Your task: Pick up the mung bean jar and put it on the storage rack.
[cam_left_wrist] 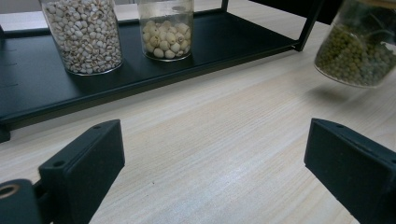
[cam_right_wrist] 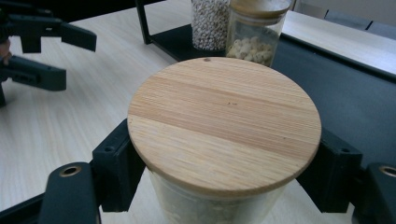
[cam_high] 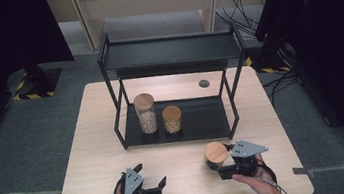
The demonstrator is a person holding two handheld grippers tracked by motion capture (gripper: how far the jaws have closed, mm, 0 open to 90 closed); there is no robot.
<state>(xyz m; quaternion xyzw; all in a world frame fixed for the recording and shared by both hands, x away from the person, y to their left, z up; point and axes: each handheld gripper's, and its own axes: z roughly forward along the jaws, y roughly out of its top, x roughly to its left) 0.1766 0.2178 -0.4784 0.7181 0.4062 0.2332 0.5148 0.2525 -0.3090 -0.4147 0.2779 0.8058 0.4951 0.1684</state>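
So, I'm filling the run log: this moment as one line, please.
right gripper: shut on green-bean jar, tilted off the table | left gripper: open, empty | rack shelf: two jars

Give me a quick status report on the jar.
Right gripper shut on green-bean jar, lifted and tilted. Left gripper open, empty. Two jars on rack shelf.

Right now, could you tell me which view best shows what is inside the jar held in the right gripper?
The left gripper view: the jar shows side-on, tilted, with green beans behind the glass. In the right gripper view its wooden lid hides most of the contents. In the high view the jar is small, lid-up, beside the right gripper.
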